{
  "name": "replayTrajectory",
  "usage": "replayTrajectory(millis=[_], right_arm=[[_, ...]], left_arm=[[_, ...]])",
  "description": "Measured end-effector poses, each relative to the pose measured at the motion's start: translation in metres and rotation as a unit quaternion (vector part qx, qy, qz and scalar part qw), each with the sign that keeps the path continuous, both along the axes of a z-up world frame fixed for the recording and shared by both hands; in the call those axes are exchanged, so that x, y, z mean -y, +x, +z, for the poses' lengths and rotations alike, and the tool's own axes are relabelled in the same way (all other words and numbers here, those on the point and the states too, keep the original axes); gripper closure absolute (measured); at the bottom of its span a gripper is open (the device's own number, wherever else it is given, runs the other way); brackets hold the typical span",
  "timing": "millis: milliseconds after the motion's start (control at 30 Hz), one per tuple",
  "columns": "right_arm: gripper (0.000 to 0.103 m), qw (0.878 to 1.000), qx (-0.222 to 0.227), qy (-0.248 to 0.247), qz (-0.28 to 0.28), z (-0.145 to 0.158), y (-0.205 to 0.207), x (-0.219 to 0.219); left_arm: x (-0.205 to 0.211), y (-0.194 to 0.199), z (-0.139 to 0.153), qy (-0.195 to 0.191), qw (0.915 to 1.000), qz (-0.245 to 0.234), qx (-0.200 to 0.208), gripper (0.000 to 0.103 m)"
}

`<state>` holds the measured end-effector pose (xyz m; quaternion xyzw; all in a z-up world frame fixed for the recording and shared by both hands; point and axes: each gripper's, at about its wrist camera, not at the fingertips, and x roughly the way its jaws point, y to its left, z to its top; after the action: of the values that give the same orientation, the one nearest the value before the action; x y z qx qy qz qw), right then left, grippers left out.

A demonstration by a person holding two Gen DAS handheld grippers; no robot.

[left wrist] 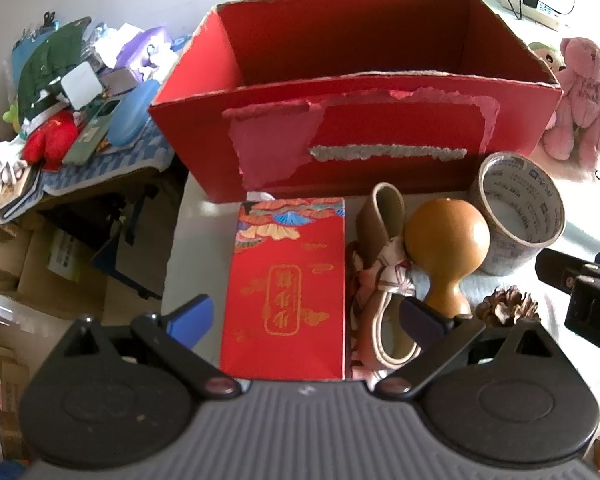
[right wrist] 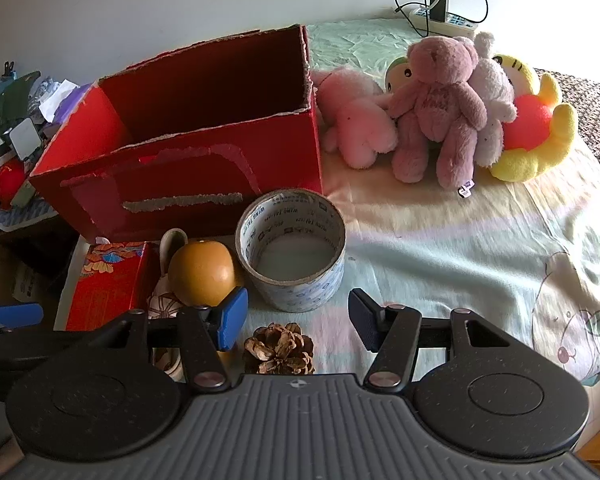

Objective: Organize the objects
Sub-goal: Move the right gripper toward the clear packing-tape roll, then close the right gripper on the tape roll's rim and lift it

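An open red cardboard box [left wrist: 340, 92] [right wrist: 187, 148] stands at the back of the table. In front of it lie a red packet with gold lettering [left wrist: 287, 292] [right wrist: 107, 284], a small child's shoe [left wrist: 380, 280], a wooden gourd [left wrist: 446, 248] [right wrist: 201, 266], a tape roll [left wrist: 520, 216] [right wrist: 291, 244] and a pine cone [left wrist: 506, 306] [right wrist: 279, 350]. My left gripper [left wrist: 306, 318] is open, its jaws on either side of the red packet's near end. My right gripper [right wrist: 297, 316] is open just above the pine cone, empty.
Several plush toys [right wrist: 440, 108] sit to the right of the box on a patterned cloth [right wrist: 480, 248]. A power strip with cables [right wrist: 440, 16] lies at the back. A cluttered side table [left wrist: 71, 100] and cardboard boxes [left wrist: 39, 264] stand at the left.
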<state>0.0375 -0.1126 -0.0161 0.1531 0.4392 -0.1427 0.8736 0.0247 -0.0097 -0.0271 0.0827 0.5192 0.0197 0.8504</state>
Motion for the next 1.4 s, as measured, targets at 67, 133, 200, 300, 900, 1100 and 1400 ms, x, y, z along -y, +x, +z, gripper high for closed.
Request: replayTrajectory(millis=[67, 133, 200, 300, 900, 1100, 1400], right_arm=[[0.044, 1.000, 0.001, 0.000, -0.003, 0.000, 0.000, 0.001], [0.044, 1.000, 0.002, 0.001, -0.006, 0.000, 0.000, 0.002], [0.044, 1.000, 0.004, 0.003, -0.011, 0.000, 0.000, 0.005], [0.044, 1.000, 0.007, 0.005, -0.018, 0.000, -0.001, 0.007], [0.060, 0.998, 0.013, 0.046, 0.042, -0.012, 0.033, 0.052], [0.062, 0.998, -0.007, 0.041, 0.051, -0.022, 0.049, 0.066], [0.075, 0.995, -0.026, 0.061, 0.075, -0.031, 0.059, 0.079]], left_arm=[[0.002, 0.002, 0.000, 0.000, 1.0000, -0.003, 0.000, 0.003], [0.003, 0.003, 0.000, 0.001, 1.0000, -0.005, 0.000, 0.003], [0.003, 0.004, 0.001, 0.000, 1.0000, -0.008, 0.000, 0.003], [0.005, 0.006, 0.001, 0.000, 0.9999, -0.013, 0.002, 0.003], [0.032, 0.035, 0.017, -0.032, 0.9992, -0.014, 0.018, 0.005], [0.042, 0.047, 0.020, -0.072, 0.9972, -0.018, 0.012, 0.017], [0.068, 0.065, 0.012, -0.075, 0.9961, -0.046, 0.000, 0.034]])
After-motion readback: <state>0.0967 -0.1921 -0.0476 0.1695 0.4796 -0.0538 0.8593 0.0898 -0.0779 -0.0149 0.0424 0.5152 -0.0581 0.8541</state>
